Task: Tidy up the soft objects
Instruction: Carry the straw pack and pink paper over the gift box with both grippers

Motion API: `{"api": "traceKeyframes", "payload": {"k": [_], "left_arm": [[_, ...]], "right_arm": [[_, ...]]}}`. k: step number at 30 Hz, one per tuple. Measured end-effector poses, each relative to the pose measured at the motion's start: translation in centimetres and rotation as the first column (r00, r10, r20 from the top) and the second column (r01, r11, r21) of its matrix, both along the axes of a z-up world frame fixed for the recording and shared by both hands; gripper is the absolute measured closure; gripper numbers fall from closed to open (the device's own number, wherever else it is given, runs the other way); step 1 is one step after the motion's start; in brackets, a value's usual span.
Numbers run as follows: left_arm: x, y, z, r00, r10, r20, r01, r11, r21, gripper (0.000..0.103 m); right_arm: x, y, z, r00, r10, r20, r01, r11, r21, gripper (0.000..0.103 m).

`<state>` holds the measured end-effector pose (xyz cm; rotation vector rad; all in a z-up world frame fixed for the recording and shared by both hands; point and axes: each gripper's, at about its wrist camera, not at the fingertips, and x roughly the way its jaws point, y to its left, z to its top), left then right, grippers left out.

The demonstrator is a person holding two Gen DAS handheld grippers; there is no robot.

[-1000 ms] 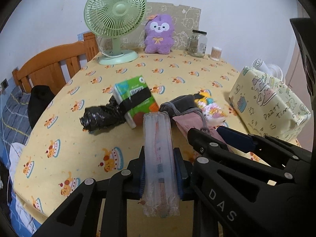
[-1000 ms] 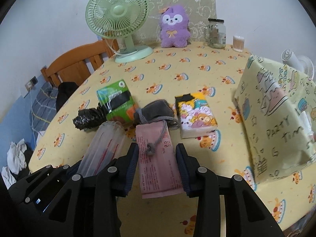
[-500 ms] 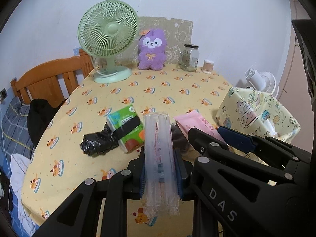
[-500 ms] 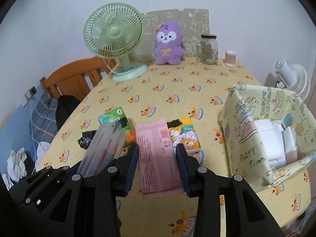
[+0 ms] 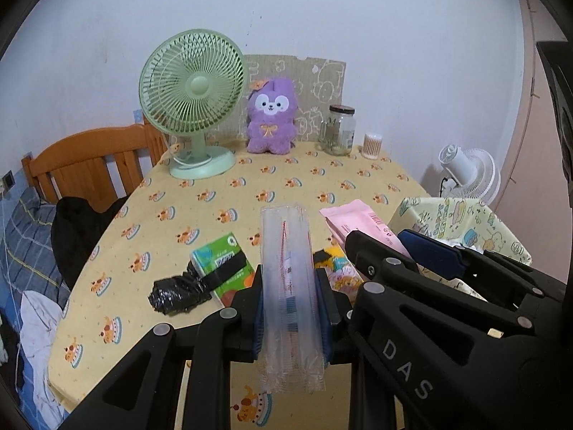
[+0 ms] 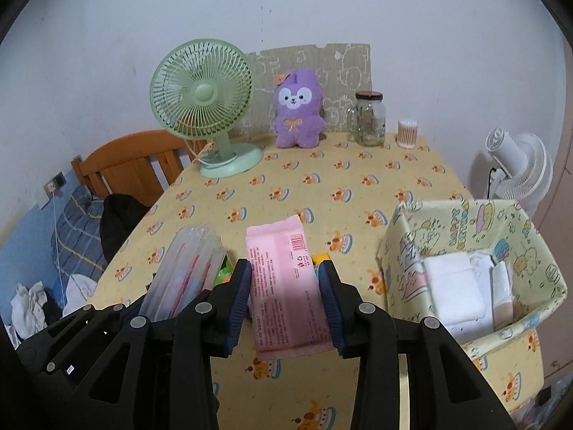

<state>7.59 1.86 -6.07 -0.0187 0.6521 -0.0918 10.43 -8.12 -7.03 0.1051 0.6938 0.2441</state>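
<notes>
Pinching a clear pack (image 5: 288, 286) between its closed jaws, the left gripper (image 5: 290, 308) holds it above the table (image 5: 286, 186). Just right, the right gripper (image 6: 286, 304) clamps a pink pack (image 6: 286, 286), also lifted. Below lie a green pack (image 5: 224, 265) and black bag (image 5: 179, 292); the box (image 6: 401, 251) stands right.

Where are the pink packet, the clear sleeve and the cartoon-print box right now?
pink packet (image 6: 286, 286), right wrist view, printed middle.
clear sleeve (image 5: 288, 286), left wrist view, middle of the plastic.
cartoon-print box (image 6: 404, 251), right wrist view, near left wall.
</notes>
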Motion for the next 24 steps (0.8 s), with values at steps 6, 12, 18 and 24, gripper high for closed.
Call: {"api": "traceKeyframes", "payload": {"k": [6,12,18,24], "left_arm": [[0.2,-1.0,1.0,1.0,-0.009,0.026,0.009,1.0,0.007,0.08],[0.5,-2.6,1.5,0.999,-0.03,0.044,0.029,0.999,0.018,0.08],[0.8,-4.4,1.8,0.997,-0.053,0.051,0.051,0.998,0.028,0.08],[1.3,-6.6,1.9,0.995,-0.08,0.06,0.078,0.996,0.041,0.08]], "right_arm": [[0.1,-0.8,1.1,0.999,-0.014,0.029,0.014,1.0,-0.005,0.061],[0.1,-2.4,1.6,0.998,-0.042,0.046,0.043,0.999,-0.018,0.061],[0.1,-4.3,1.8,0.995,-0.079,0.053,0.079,0.997,-0.006,0.061],[0.3,-6.3,1.7,0.992,-0.108,0.06,0.108,0.994,-0.005,0.061]]}}
